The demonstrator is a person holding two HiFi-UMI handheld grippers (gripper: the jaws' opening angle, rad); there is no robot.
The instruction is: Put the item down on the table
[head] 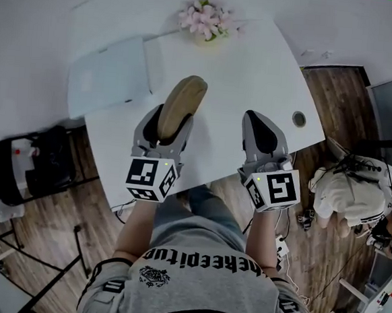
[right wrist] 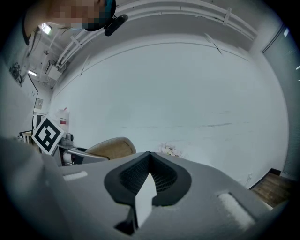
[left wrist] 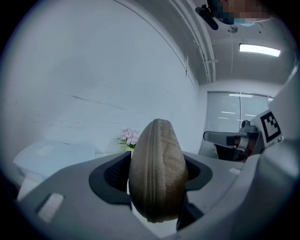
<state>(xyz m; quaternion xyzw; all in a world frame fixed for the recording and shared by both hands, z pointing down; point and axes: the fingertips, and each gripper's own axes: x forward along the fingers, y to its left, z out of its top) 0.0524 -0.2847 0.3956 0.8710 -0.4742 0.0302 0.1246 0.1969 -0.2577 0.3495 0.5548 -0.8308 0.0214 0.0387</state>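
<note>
A tan zippered oval case (head: 180, 105) stands on end between the jaws of my left gripper (head: 165, 124), held above the near part of the white table (head: 257, 69). Looking along the left gripper, the case (left wrist: 158, 174) fills the gap, zip seam facing the camera, both pads pressing its sides. My right gripper (head: 264, 133) hovers beside it to the right, jaw tips together with nothing between them. From the right gripper view (right wrist: 149, 157) the case (right wrist: 110, 148) shows off to the left.
A pot of pink flowers (head: 207, 19) stands at the table's far edge. A pale closed laptop or tray (head: 111, 76) lies at the left end. A cable hole (head: 299, 119) sits near the right edge. Black chair (head: 26, 163) on the wooden floor at left.
</note>
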